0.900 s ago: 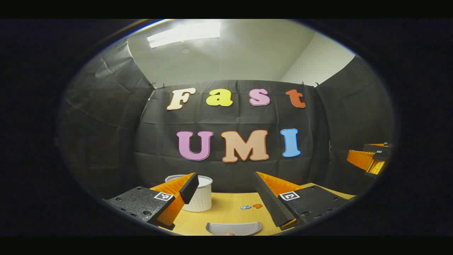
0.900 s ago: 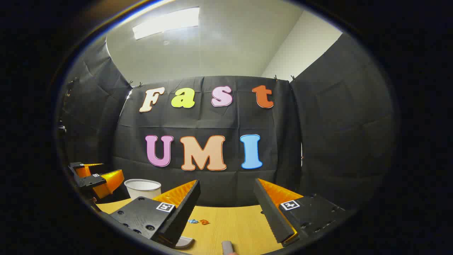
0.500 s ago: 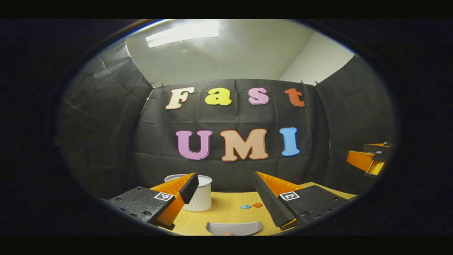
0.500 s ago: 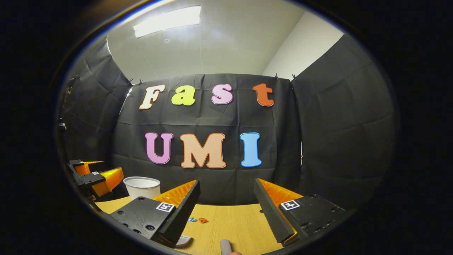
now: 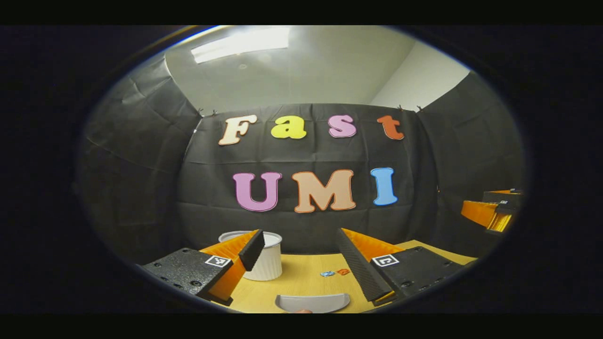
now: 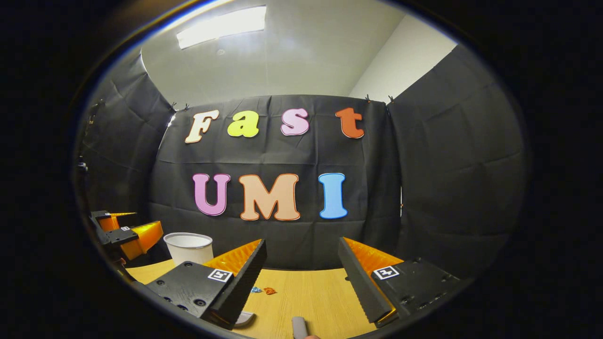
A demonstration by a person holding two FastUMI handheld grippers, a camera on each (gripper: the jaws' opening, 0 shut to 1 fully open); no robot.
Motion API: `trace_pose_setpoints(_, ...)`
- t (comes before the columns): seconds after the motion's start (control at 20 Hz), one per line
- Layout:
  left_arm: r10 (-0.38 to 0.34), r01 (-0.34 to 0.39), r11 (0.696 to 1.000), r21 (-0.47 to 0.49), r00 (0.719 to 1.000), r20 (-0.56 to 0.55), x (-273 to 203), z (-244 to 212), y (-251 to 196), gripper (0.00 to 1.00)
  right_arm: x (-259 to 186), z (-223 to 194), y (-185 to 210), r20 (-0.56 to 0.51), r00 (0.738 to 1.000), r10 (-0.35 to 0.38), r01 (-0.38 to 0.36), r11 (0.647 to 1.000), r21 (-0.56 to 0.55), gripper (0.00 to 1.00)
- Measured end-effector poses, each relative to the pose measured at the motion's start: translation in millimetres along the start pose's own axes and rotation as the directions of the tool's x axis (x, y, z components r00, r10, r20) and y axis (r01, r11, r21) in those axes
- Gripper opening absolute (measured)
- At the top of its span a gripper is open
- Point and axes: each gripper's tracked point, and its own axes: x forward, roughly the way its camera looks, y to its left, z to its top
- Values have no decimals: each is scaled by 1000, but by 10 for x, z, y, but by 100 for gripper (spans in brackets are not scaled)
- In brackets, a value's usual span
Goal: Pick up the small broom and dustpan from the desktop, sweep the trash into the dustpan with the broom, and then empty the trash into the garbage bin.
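Slightly lower views; dustpan [image 5: 312, 302] edge-cropped.

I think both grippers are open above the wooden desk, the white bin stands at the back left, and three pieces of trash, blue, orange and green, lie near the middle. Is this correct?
Not fully. The trash is two pieces, one blue and one orange; there is no green one, as the left gripper view shows. The rest stands: left gripper and right gripper are open above the wooden desk, and the white bin stands at the back left.
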Motion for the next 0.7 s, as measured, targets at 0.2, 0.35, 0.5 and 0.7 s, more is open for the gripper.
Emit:
trace_pose_setpoints(0.2,0,0,1000,6,1000,4,-44,20,-7,93,-48,34,37,0,1000,10,-10,1000,-2,92)
trace_pose_setpoints(0.35,3,-3,1000,6,1000,7,-77,27,-15,93,-65,58,37,0,1000,14,-14,1000,-3,92)
trace_pose_setpoints(0.5,7,-7,1000,11,1000,5,-97,35,-13,93,-78,84,42,1,1000,19,-19,1000,-5,92)
trace_pose_setpoints(0.7,14,-14,1000,14,1000,10,-126,54,-19,93,-77,100,51,3,1000,27,-27,1000,-1,92)
